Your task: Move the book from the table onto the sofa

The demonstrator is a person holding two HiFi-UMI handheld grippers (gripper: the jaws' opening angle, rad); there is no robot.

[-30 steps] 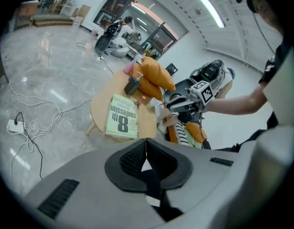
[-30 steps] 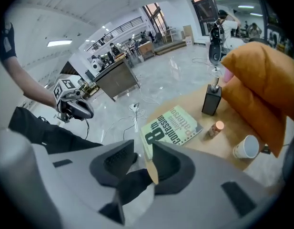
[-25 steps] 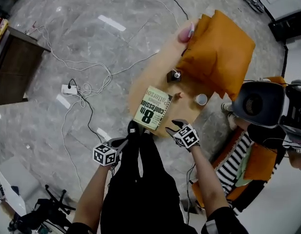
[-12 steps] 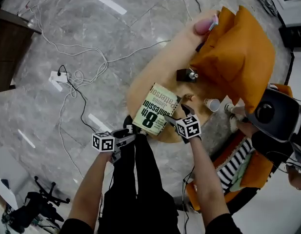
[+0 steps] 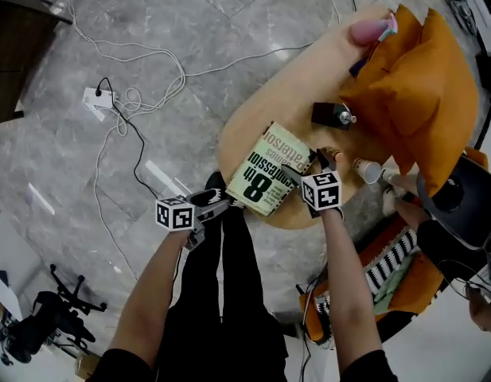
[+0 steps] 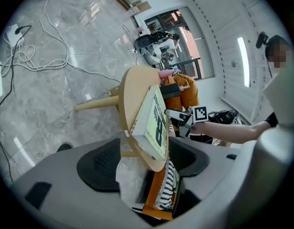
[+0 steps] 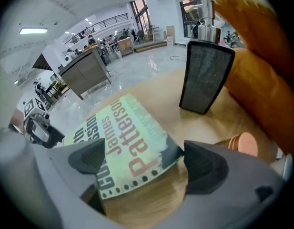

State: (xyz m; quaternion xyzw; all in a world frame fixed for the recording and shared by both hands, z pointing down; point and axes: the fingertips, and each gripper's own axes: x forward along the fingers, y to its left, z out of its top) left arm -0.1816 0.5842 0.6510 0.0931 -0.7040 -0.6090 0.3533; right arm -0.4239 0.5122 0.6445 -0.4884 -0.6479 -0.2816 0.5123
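Note:
A pale green paperback book [image 5: 266, 170] lies flat on the round wooden table [image 5: 245, 130], near its front edge. My left gripper [image 5: 220, 205] is at the book's near left corner. In the left gripper view the book [image 6: 154, 123] and the table edge [image 6: 124, 97] stand between the wide jaws of the left gripper [image 6: 144, 159], clear of the pads. My right gripper [image 5: 309, 164] hovers over the book's right side. Its view shows the cover [image 7: 123, 142] between the spread jaws of the right gripper [image 7: 147, 161], untouched. Both pairs of jaws have just been opening. Orange cushions [image 5: 424, 86] lie past the table.
A black pump bottle [image 5: 329, 115], a white cup [image 5: 371, 171] and a pink thing [image 5: 368, 30] share the table. A power strip [image 5: 98, 98] and cables trail over the marble floor on the left. Striped cloth on an orange seat [image 5: 388, 265] sits at the lower right.
Both grippers have come down and forward from in front of the table to the book. Their jaws have spread from nearly shut to wide.

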